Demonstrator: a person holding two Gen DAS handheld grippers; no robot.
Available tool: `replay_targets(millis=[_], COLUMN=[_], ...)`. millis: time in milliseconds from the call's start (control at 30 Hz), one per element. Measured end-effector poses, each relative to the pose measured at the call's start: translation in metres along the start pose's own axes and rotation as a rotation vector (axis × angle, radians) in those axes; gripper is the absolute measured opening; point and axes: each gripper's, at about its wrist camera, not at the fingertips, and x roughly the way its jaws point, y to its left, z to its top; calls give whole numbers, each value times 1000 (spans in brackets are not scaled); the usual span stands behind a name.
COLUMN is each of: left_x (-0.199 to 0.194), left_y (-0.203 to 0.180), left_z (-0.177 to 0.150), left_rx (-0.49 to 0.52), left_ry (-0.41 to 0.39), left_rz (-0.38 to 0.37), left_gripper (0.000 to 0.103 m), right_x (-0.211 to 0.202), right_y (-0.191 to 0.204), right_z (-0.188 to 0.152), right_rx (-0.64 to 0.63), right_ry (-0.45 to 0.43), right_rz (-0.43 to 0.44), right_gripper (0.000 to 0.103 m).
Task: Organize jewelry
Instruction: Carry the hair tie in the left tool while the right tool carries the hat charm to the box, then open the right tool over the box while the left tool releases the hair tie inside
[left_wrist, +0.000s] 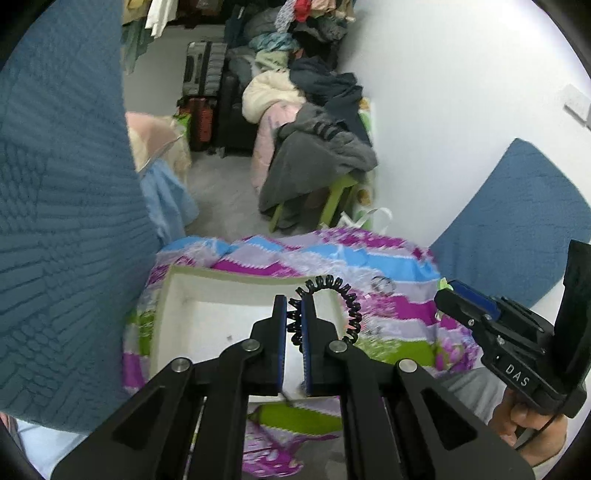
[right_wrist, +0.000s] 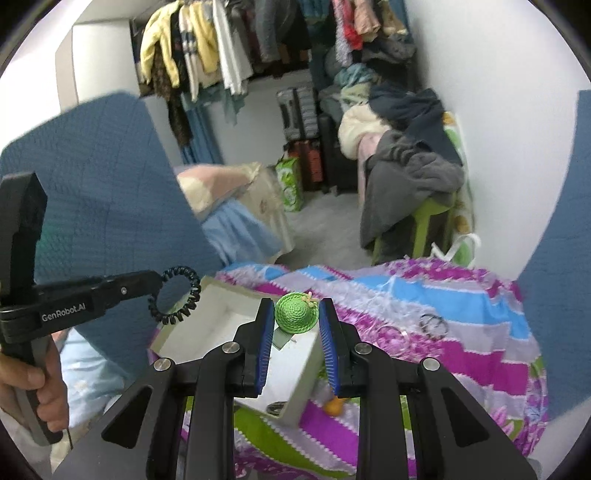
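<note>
Black and blue, the left gripper (left_wrist: 293, 301) has its two fingers pressed on a black spiral hair tie (left_wrist: 343, 299); one part of the coil is squeezed between the blue pads, and the rest of the ring curves out to the right of the tips. From the right wrist camera the same left gripper (right_wrist: 159, 282) comes in from the left side, and the hair tie (right_wrist: 177, 295) hangs as a round ring from its tip, above the left corner of the box. A hand (right_wrist: 33, 384) holds its grey handle.

The right gripper (right_wrist: 296, 308) is partly closed and pinches a small green woven hat clip (right_wrist: 295, 312) between its blue pads, above the far right part of the box. In the left wrist view the right gripper (left_wrist: 448, 291) enters from the right, held by a hand (left_wrist: 524, 421); the hat cannot be seen there.

Below both grippers stands an open white box (right_wrist: 221, 317) on a striped bedcover (right_wrist: 461, 332) of purple, blue and green. A small dark piece (right_wrist: 276, 407) lies in the near corner of the box. On the cover, right of the box, lie some thin rings (right_wrist: 432, 325). Farther away are a green stool (right_wrist: 428, 221) piled with clothes, suitcases (right_wrist: 299, 110) and a clothes rail.
</note>
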Motion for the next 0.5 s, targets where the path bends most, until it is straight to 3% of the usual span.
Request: replay_targets(millis=[500], left_x=[67], left_y=[77], left_z=[-43], left_rx=[-57], left_ry=[145], left_rz=[91], left_gripper=[7], right_x=[105], right_y=[37], right_z=[-48], right_rx=[-43], right_ry=[258], right_rz=[23], right_gripper=[23])
